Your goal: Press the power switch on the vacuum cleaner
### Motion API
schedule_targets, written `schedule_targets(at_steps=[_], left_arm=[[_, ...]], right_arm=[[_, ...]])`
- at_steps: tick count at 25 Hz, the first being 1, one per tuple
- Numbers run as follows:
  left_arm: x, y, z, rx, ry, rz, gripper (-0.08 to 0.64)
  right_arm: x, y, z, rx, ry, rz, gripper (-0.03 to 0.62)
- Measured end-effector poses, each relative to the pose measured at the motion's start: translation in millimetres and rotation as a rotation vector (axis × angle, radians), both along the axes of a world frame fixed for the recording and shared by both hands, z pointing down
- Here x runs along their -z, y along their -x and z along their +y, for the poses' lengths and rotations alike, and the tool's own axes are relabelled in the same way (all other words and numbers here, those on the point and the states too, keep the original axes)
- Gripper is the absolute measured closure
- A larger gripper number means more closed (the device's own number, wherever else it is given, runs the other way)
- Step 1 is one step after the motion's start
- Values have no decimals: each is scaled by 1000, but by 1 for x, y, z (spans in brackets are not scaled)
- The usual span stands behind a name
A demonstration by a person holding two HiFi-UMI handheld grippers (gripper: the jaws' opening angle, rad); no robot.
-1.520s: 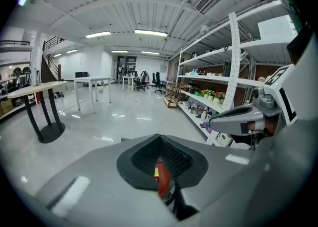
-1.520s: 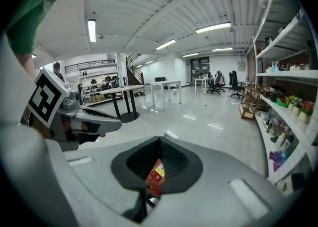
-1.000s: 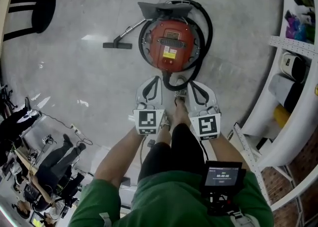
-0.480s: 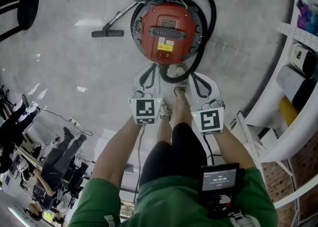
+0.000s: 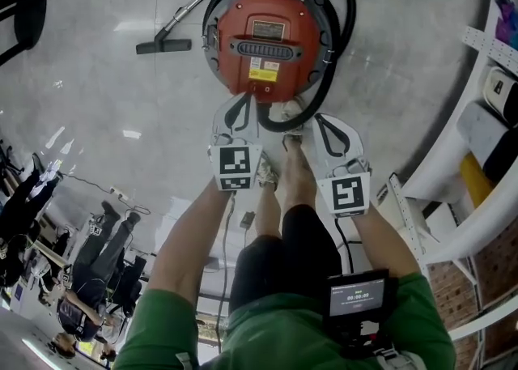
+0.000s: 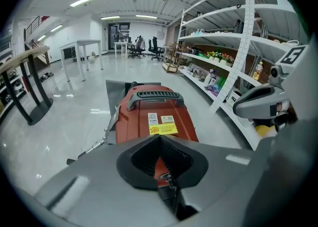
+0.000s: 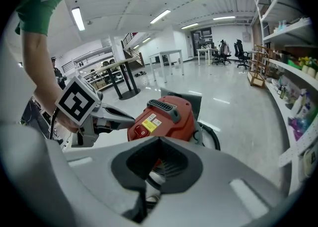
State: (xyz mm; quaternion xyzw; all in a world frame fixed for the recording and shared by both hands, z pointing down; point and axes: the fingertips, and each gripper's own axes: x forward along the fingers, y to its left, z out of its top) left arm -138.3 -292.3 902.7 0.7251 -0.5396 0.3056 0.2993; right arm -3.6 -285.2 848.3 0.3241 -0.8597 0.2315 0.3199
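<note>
I'm holding the left gripper (image 5: 242, 108) and the right gripper (image 5: 323, 124) out in front, side by side and a little apart, both pointing forward. Each one's jaws are pressing together at the tips, gripping nothing. Behind the jaws, my left forearm (image 5: 193, 235) and right forearm (image 5: 371, 235) are reaching straight out.
</note>
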Motion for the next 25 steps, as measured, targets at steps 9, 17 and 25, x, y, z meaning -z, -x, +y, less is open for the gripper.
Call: schedule_targets(at_steps=[9,17,25], left_arm=[[-11,-4,-2,-20,9,3,552],[-12,-5,-2,-31,13,5,552],[-13,-3,-2,-41,15,11,552]], right_arm=[[-11,-4,2,-11,20,3,590],[-15,-1,2,-12,32,0,589],[-15,1,5,-19,57,4,589]])
